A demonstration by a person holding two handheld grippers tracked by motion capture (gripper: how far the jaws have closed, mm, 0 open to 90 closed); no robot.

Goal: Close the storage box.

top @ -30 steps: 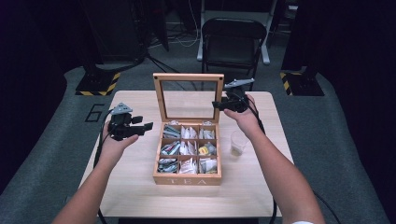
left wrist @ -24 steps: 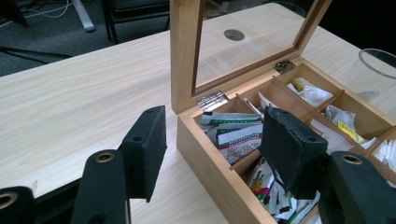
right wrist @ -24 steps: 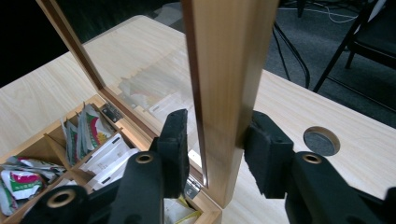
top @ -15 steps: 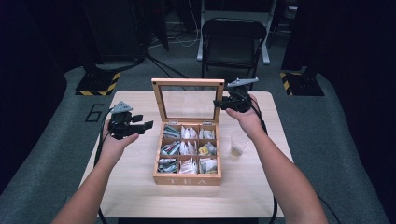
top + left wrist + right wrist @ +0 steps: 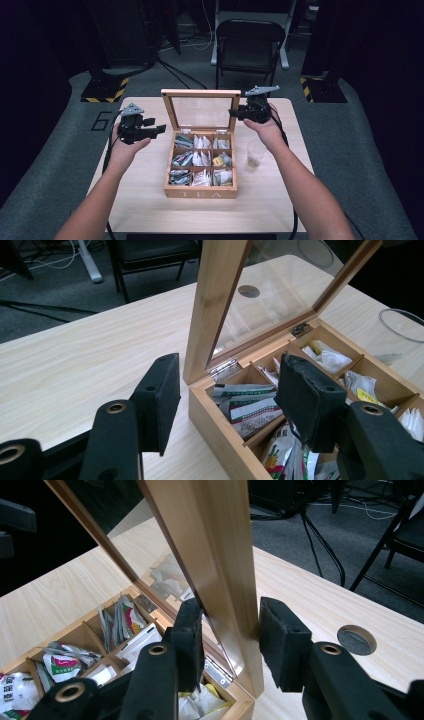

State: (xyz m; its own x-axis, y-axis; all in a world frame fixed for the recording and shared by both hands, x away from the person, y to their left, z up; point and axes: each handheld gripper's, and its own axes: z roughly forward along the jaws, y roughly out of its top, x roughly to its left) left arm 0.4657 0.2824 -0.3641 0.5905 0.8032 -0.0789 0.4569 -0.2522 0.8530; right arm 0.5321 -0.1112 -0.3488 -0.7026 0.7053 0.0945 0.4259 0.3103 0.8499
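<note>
The glass lid (image 5: pixel 202 111) now stands upright — the right gripper (image 5: pixel 227 640) straddles its side frame, seemingly just touching. The left gripper (image 5: pixel 227 395) hangs wide, empty, beside the mid-table tea box (image 5: pixel 201 190).

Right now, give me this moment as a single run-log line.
tea box: lid upright, open | right gripper: jaws straddling lid's side frame | left gripper: open, beside box | plastic cup: right of box
</note>
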